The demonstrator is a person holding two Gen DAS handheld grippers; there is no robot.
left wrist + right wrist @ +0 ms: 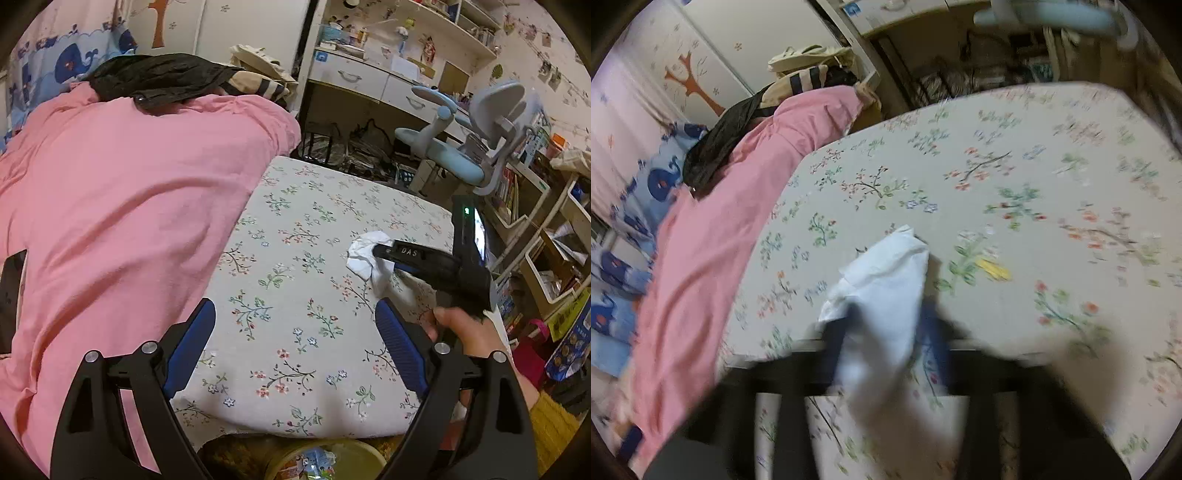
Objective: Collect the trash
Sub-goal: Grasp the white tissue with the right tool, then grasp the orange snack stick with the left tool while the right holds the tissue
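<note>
Your right claw grips the white tissue, centre frame above the bed. Keep it clenched and carry it to the bin at bottom; left claw gapes idle.

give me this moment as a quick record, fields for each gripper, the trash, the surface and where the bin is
left gripper: open, holding nothing, over the bed
right gripper: shut on the white tissue, view blurred
other trash: small yellow scrap lying on the sheet, right of the tissue
surface: floral bedsheet, pink blanket heaped on its left side
bin: just below the near bed edge, wrappers inside, only partly in view
right hand: gripping the right gripper's handle
</note>
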